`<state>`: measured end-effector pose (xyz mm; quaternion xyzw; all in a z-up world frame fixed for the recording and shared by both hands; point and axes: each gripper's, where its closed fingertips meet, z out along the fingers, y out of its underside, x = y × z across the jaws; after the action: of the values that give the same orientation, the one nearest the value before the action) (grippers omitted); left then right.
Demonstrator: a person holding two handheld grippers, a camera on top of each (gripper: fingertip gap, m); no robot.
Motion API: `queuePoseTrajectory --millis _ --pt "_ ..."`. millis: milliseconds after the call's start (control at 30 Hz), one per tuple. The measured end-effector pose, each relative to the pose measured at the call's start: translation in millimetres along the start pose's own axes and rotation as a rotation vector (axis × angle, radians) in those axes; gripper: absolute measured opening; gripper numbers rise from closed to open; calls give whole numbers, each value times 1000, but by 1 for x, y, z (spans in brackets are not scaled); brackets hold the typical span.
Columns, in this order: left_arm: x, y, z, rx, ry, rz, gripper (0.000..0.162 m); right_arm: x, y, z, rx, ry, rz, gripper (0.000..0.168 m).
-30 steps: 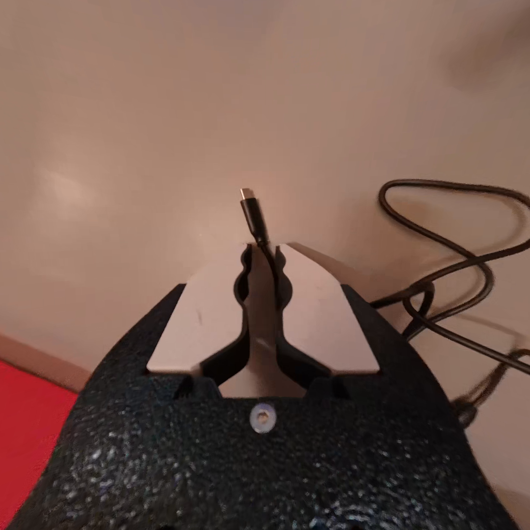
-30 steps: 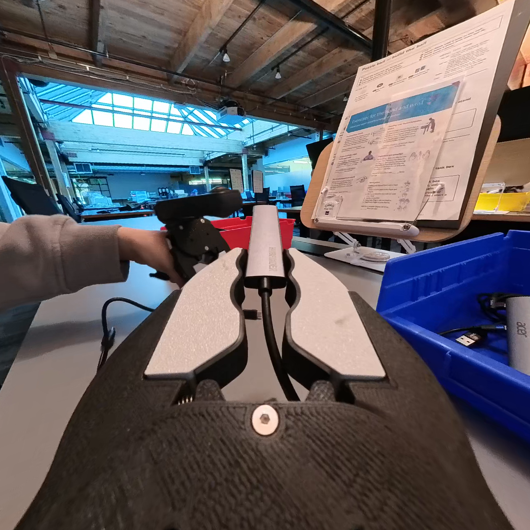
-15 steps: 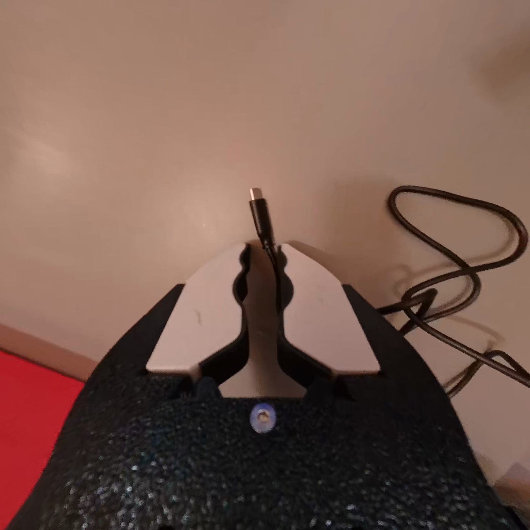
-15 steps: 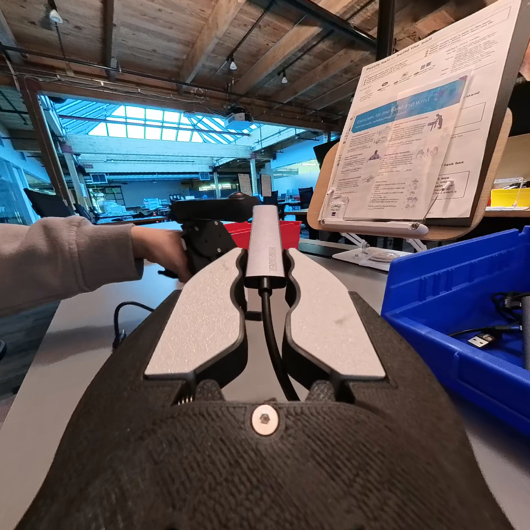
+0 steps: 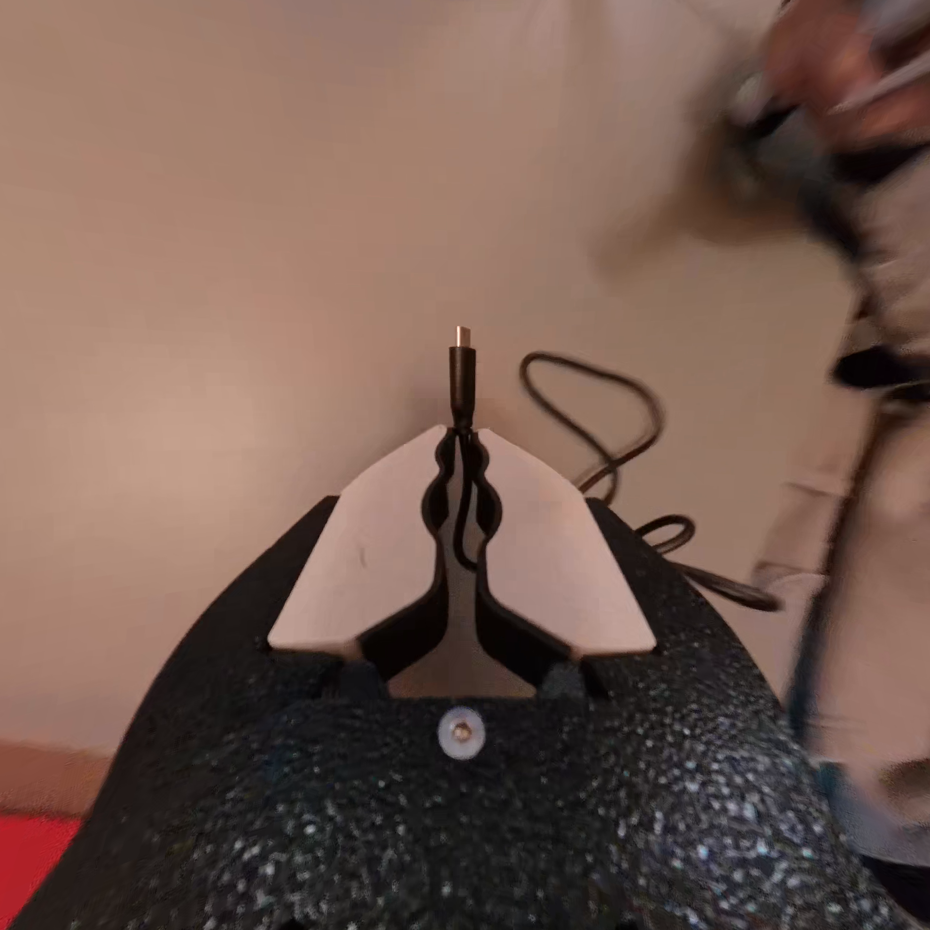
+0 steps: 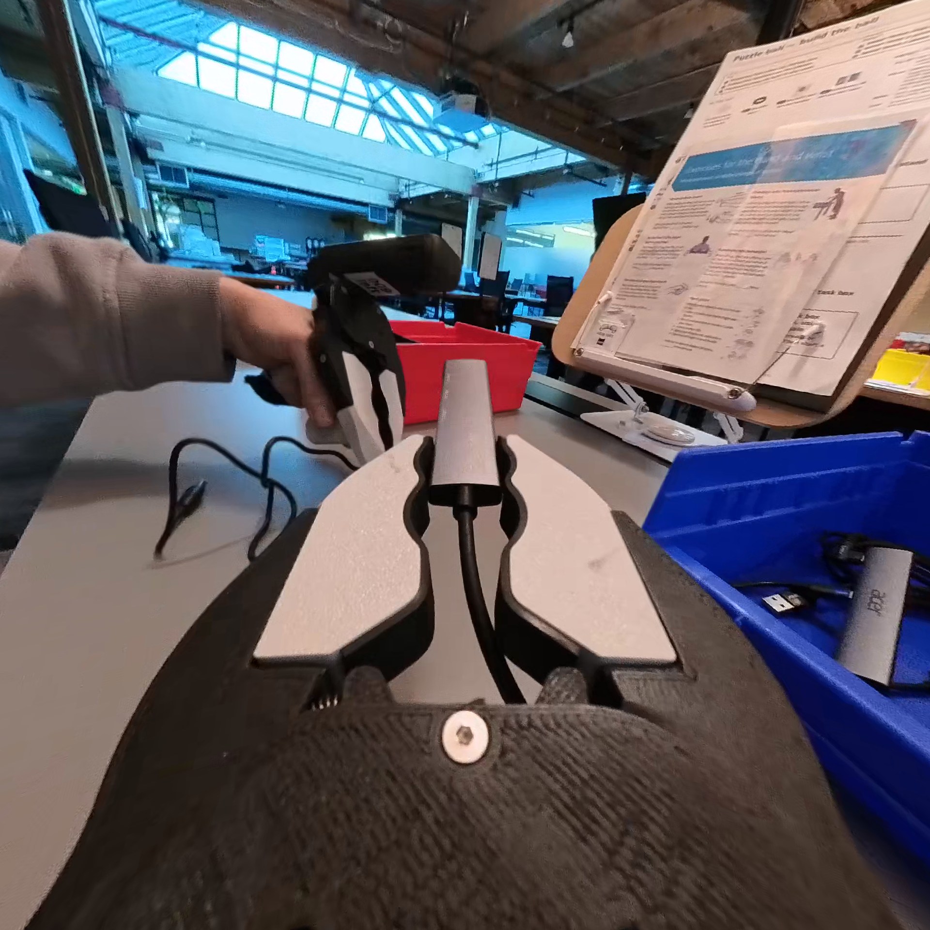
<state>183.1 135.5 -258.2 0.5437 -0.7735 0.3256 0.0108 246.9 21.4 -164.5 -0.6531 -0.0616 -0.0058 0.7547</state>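
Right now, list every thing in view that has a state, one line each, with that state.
Left gripper: shut on the thin black cable just behind its plug.
Thin black cable with metal-tipped plug: plug sticks out past the jaws, slack looped on the table.
Right gripper: shut on the slim grey metal hub.
Slim grey metal hub: held pointing forward, black lead trailing back.
Blue plastic bin: open, holding a second grey hub and cables.
Red plastic bin: open, contents hidden.

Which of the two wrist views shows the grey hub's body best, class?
The right wrist view: the grey hub stands sharp, clamped between the right gripper fingers, cable trailing back. The left wrist view gives only a motion-blurred smear at right; no hub can be made out.
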Motion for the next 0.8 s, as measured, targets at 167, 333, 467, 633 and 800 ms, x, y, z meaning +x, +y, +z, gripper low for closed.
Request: queuePoseTrajectory --millis 167,333,467,633,800 --pt "36 -54 -42 317 232 -32 5 10 -7 -7 67 37 49 24" --pt "20 -127 -152 763 -216 108 5 15 -9 -10 88 64 72 24" --pt "28 -157 -239 820 -615 330 5 15 -8 -8 79 64 63 24" --pt "55 -124 -180 496 -307 362 5 15 -9 -8 81 72 60 24" --pt "44 -31 -76 131 -65 232 5 17 -11 -11 105 80 70 24"
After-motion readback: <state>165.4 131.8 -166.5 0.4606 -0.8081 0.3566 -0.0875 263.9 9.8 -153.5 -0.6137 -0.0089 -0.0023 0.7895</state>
